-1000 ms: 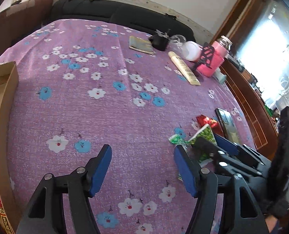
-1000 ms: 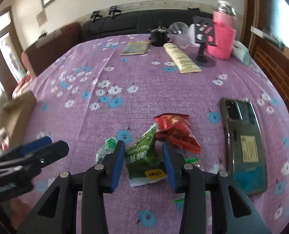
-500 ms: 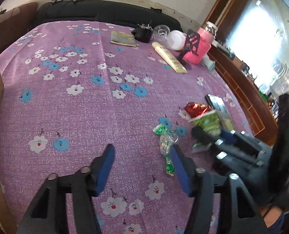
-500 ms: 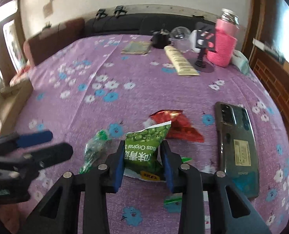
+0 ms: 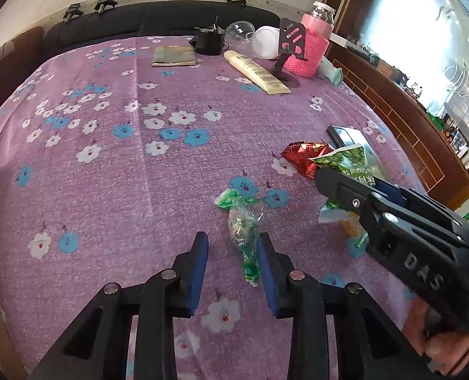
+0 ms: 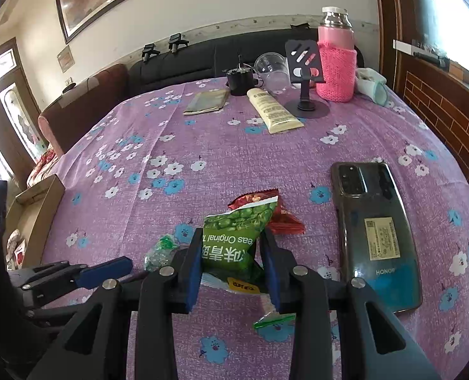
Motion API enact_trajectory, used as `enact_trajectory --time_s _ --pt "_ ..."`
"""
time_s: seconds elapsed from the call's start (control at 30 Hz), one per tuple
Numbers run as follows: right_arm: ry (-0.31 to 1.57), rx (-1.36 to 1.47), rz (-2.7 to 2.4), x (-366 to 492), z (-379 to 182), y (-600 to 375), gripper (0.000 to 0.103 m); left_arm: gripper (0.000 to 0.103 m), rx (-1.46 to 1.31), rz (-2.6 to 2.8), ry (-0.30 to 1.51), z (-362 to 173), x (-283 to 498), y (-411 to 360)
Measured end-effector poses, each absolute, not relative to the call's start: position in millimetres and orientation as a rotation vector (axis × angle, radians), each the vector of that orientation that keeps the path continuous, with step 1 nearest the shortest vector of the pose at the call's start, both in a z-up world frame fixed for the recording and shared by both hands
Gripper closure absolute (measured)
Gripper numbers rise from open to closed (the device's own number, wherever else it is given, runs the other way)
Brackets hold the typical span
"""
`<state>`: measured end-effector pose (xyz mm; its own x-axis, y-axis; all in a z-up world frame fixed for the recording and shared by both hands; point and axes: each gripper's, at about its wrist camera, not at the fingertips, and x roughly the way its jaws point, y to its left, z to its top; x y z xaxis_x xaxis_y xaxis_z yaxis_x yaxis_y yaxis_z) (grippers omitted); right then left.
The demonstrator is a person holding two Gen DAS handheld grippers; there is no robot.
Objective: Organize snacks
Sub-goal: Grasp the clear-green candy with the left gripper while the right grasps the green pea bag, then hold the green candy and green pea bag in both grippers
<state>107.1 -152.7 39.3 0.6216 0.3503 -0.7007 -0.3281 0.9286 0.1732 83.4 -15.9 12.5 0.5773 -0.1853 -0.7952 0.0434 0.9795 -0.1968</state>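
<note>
My right gripper [image 6: 229, 253] is shut on a green pea snack packet [image 6: 234, 240] and holds it a little above the purple flowered cloth; the packet also shows in the left wrist view [image 5: 345, 163]. A red snack packet [image 6: 275, 213] lies just behind it on the cloth. My left gripper [image 5: 233, 251] is open, its blue pads on either side of a clear green-ended candy wrapper [image 5: 242, 221] lying on the cloth. That wrapper shows left of the right gripper [image 6: 160, 251]. A small green sachet [image 6: 274, 319] lies under the right gripper.
A dark phone [image 6: 374, 231] lies at the right. At the far edge are a cream tube [image 6: 274, 110], a flat pouch [image 6: 207, 101], a black phone stand [image 6: 307, 72], a pink bottle [image 6: 336, 60] and a clear cup [image 6: 271, 69]. A cardboard box [image 6: 35, 215] stands at the left.
My right gripper closed on the green packet and lifted it. My left gripper moved right and forward until its pads came around the candy wrapper, and narrowed.
</note>
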Motion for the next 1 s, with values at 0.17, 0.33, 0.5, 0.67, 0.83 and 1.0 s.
enact_trajectory --time_s 0.17,0.33,0.5,0.67,0.83,1.0 --pt "0.805 0.028 0.394 105 40 -150 0.07 0.08 -0.111 -0.107 0.912 10 92 -22" --pt "0.816 0.023 0.401 106 36 -147 0.07 0.082 -0.1 -0.093 0.883 8 92 -17" --pt "0.79 0.0 0.442 99 40 -139 0.07 0.082 -0.111 -0.051 0.845 15 84 -4" --pt "0.781 -0.042 0.491 90 39 -124 0.07 0.081 -0.114 0.008 0.777 28 73 11" --pt "0.769 -0.061 0.505 85 39 -118 0.07 0.081 -0.085 0.062 0.742 33 70 14" --pt "0.765 -0.044 0.499 86 40 -121 0.07 0.081 -0.056 0.096 0.713 37 67 14"
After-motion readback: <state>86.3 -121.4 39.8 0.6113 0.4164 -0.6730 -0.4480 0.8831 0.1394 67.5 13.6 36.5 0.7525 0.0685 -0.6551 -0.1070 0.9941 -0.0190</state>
